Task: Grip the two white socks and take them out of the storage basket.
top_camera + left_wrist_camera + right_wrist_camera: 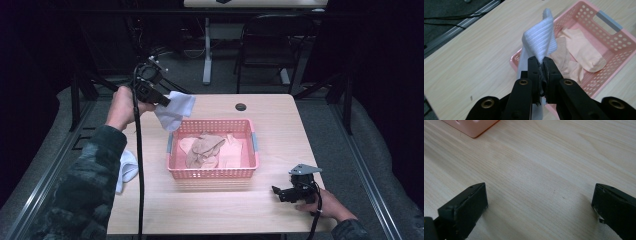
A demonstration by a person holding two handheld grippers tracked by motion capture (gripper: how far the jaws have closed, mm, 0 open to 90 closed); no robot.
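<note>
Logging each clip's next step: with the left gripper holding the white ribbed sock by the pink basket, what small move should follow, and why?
Probably carry the left gripper a little farther over the pink perforated plastic basket, then open. Its jaws are shut on the white ribbed sock, which hangs above the basket's near corner, and beige socks already lie inside. The right gripper rests open on the wooden table.

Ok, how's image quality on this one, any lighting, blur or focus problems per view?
High view: dark surroundings, table evenly lit, slightly soft. Left gripper view: white sock sharp, ribbing visible; left gripper close but legible. Right gripper view: right gripper near-field soft, wood grain clear, no glare.
</note>
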